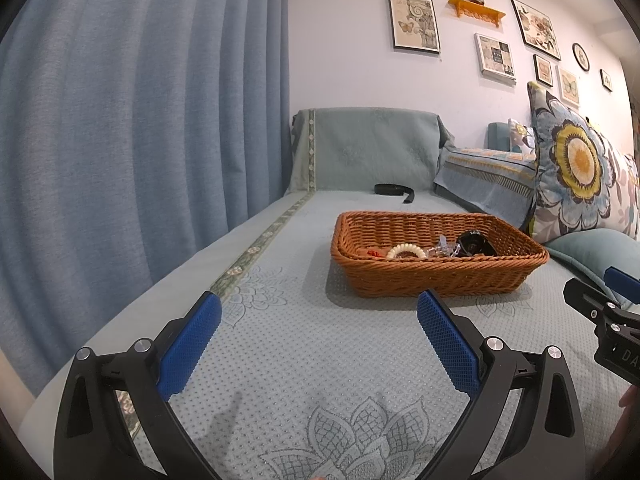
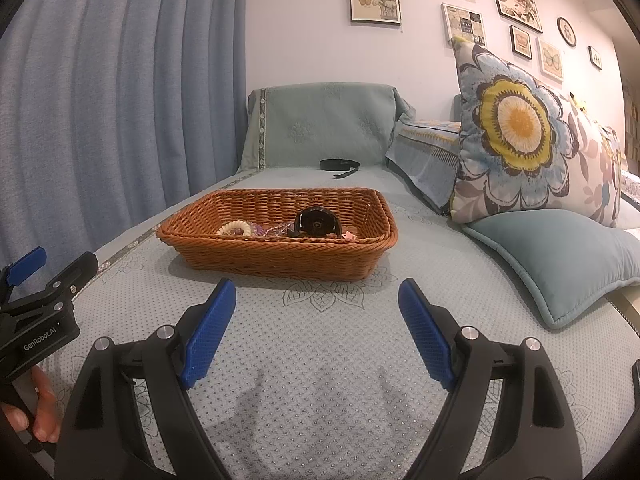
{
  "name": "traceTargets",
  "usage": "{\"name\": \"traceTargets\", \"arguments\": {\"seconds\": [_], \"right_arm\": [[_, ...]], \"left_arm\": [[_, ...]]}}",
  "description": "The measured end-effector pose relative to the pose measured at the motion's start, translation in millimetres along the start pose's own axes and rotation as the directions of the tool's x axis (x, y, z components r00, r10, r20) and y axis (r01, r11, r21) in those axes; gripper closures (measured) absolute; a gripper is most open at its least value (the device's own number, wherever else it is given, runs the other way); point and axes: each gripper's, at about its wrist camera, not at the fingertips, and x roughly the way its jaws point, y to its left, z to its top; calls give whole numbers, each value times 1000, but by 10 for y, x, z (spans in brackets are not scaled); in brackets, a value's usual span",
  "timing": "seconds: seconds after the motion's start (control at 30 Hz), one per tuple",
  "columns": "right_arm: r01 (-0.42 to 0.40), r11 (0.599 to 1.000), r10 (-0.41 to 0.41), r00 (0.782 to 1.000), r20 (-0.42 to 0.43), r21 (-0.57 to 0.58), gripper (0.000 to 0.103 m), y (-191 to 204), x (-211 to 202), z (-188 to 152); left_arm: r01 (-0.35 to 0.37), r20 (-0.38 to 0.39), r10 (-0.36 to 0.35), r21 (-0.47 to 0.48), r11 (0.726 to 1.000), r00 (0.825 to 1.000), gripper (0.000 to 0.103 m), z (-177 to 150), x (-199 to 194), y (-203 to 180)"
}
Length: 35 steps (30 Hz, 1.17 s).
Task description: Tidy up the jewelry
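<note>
A brown wicker basket (image 1: 440, 276) stands on the grey-green sofa cover, also in the right wrist view (image 2: 280, 258). Inside lie a cream bead bracelet (image 1: 406, 250) (image 2: 234, 227), a black watch (image 1: 474, 243) (image 2: 318, 222), clear and pinkish trinkets (image 1: 444, 249) (image 2: 272, 231) and something red (image 1: 374, 253). A black strap (image 1: 394, 190) (image 2: 340, 166) lies on the cover beyond the basket. My left gripper (image 1: 318, 320) is open and empty, short of the basket. My right gripper (image 2: 316, 306) is open and empty, just before the basket's front rim.
A blue curtain (image 1: 140, 120) hangs at the left. A flowered cushion (image 2: 520, 140) and a plain teal cushion (image 2: 560, 268) lie at the right. The sofa arm (image 2: 320, 128) rises behind the basket. The right gripper shows at the left wrist view's right edge (image 1: 608, 312).
</note>
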Motion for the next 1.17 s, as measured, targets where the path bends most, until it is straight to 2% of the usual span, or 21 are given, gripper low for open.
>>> {"name": "traceTargets", "arguments": {"seconds": [1.17], "right_arm": [[-1,1000,1,1000,-3,-2,24,-11,4,2]], "left_arm": [[-5,3,5,13,1000,1000,8,8,11,-30]]}}
